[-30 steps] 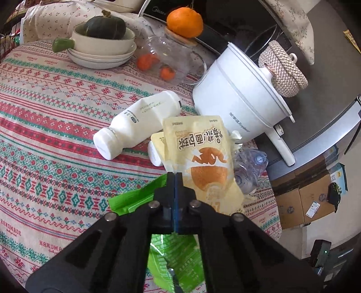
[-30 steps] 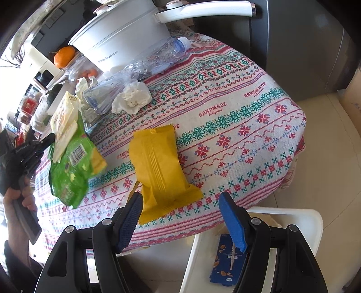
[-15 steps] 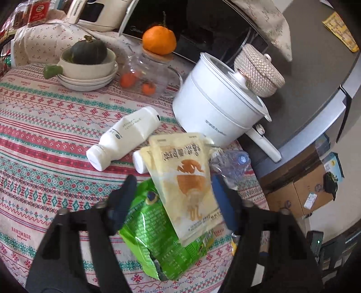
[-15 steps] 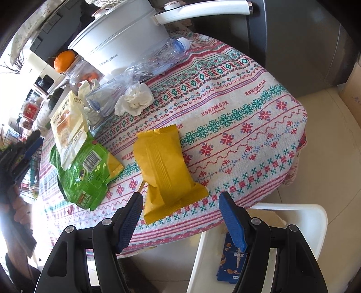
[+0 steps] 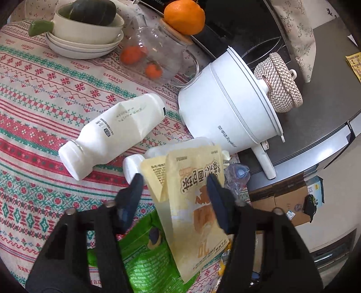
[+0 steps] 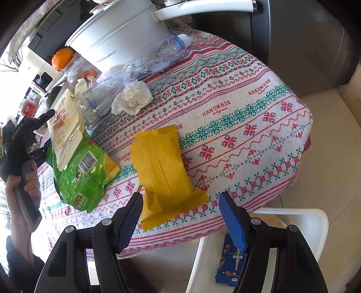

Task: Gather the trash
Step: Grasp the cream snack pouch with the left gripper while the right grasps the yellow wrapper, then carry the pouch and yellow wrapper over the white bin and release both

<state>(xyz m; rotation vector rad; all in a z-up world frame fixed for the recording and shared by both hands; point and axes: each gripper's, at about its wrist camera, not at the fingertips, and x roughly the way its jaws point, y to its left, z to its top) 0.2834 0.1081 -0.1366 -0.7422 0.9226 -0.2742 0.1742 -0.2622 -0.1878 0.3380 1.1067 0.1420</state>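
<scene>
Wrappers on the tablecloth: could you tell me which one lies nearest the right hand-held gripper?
The yellow wrapper, lying alone just ahead of it; the green and cream wrappers overlap farther away.

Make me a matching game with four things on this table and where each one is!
Things:
1. orange
2. dark green squash
3. pale yellow pouch
4. crumpled tissue

Places:
A. in the cream bowl
B. lying on the green bag
C. on the glass jar lid
D. beside the crushed clear bottle

Pairs: 1-C, 2-A, 3-B, 4-D
</scene>
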